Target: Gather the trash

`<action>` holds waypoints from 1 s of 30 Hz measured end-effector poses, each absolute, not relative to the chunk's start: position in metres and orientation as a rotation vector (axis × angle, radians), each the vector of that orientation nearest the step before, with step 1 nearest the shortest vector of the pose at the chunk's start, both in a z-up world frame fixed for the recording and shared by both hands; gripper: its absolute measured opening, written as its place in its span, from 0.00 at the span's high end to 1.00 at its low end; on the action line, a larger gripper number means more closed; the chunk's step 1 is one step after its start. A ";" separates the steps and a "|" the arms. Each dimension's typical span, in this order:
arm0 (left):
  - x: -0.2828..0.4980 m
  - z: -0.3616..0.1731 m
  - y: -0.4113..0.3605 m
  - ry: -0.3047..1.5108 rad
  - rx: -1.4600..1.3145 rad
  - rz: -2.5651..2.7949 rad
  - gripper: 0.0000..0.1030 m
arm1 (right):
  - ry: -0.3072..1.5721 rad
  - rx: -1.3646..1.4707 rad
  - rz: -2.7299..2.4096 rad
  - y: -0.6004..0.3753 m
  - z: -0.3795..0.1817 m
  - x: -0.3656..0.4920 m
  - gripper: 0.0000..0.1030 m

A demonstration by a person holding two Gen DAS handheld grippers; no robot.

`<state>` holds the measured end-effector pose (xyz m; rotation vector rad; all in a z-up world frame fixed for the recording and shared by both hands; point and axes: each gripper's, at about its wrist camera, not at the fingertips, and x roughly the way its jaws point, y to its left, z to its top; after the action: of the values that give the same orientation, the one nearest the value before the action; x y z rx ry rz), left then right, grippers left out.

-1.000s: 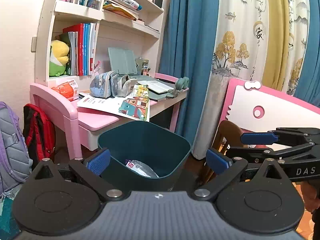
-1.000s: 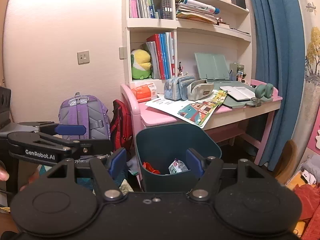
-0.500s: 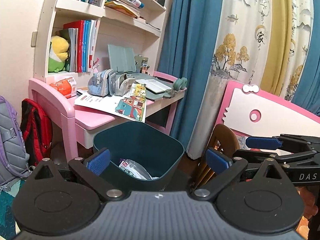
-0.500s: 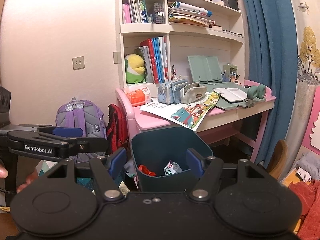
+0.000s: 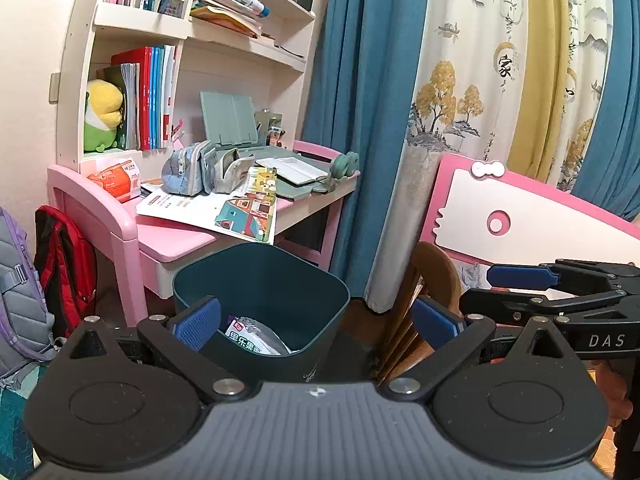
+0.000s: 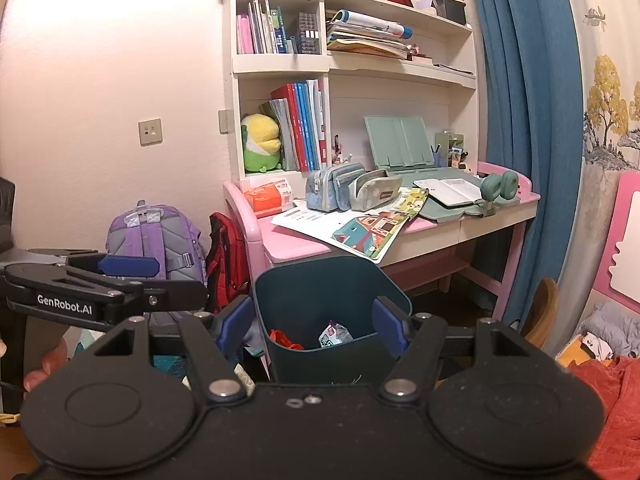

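Left wrist view: left hand-held gripper (image 5: 316,320) is hovering with jaws apart, nothing between, over dark green bin (image 5: 260,280) below pink tabletop (image 5: 172,240). Silver wrapper (image 5: 256,338) is lying inside.

Right wrist view: right hand-held gripper (image 6: 316,326) is gaping wide, empty, near the bin; red scrap (image 6: 285,339) is sitting left of the wrapper.

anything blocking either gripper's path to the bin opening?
Nothing visible. The dark teal bin sits open-topped on the floor in front of the pink desk, wrappers already inside. The left gripper and right gripper both face it with jaws open and empty.
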<state>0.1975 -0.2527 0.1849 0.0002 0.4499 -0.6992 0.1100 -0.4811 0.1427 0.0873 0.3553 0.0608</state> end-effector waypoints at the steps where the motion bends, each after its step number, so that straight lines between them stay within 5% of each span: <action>1: 0.196 0.185 -0.253 0.448 0.003 -0.700 0.00 | 0.355 0.087 0.062 -0.481 0.143 0.109 0.36; 30: 0.154 0.181 -0.250 0.421 0.004 -0.717 0.00 | 0.357 0.097 0.061 -0.474 0.135 0.076 0.36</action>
<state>0.1535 -0.2500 0.1808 0.0037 0.4213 -0.7166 0.0761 -0.4735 0.1348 0.0965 0.3571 0.0605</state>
